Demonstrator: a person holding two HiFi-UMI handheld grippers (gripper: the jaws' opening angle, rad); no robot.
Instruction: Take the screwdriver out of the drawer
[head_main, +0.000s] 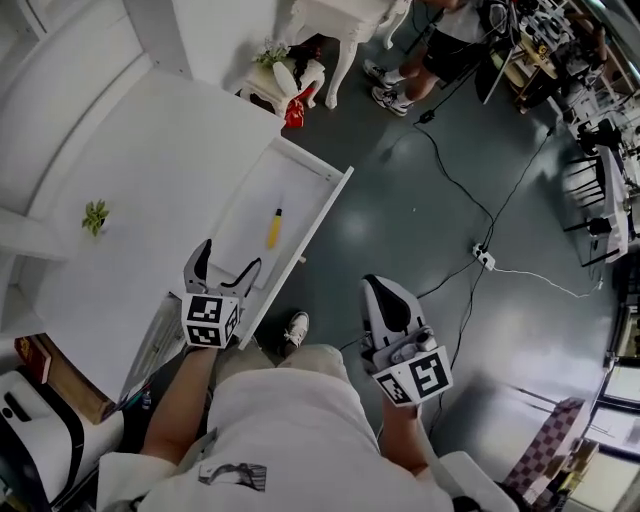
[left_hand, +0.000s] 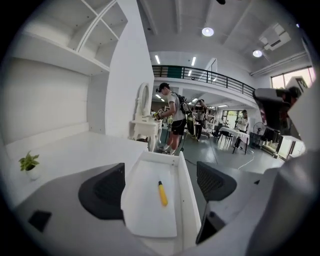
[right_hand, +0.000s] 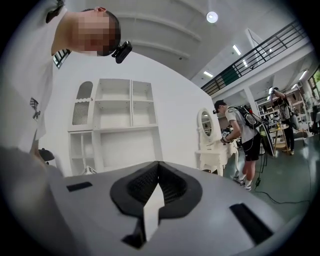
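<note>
The left tool, spread, hangs at 7 o'clock from the yellow screwdriver in the drawer; the right tool is pressed together.

A glossy grey floor lies beneath white shelving and round ceiling lights.

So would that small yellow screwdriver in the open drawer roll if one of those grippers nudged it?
Probably: the screwdriver looks round-handled and lies loose on the smooth white floor of the drawer, so a nudge may roll it. It looks short and stiff, likely light. The open left gripper should span it.
</note>
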